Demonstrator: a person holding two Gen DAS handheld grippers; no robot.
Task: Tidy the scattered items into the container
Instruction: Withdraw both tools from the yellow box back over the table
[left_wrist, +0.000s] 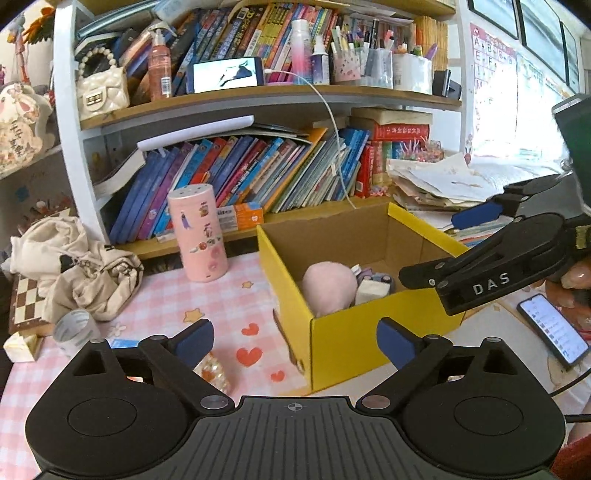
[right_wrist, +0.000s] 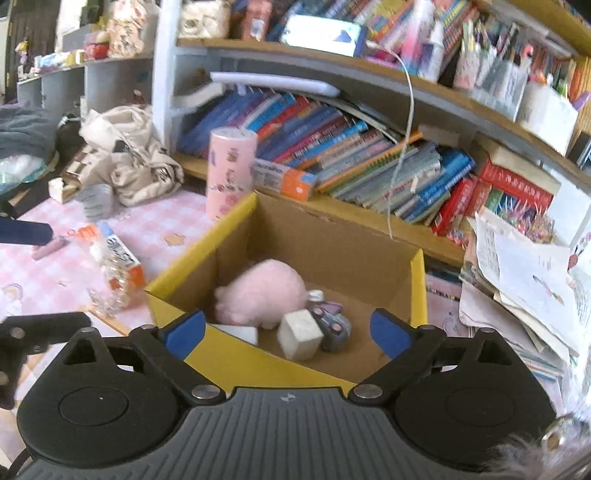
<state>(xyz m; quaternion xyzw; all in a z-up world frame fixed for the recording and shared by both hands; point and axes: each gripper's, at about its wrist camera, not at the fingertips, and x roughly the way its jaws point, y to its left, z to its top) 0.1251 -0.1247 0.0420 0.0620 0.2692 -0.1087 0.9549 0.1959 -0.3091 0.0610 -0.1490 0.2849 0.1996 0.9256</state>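
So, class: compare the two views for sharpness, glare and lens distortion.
Left wrist view: sharp, shelves bowed by the fisheye, window blown out white. Right wrist view: softer, motion blur smearing the pink plush and the books.

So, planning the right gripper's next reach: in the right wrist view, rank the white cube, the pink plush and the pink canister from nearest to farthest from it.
1. White cube: in the yellow box, just ahead between the open jaws.
2. Pink plush: behind the cube, slightly left.
3. Pink canister: outside the box, beyond its far left corner.
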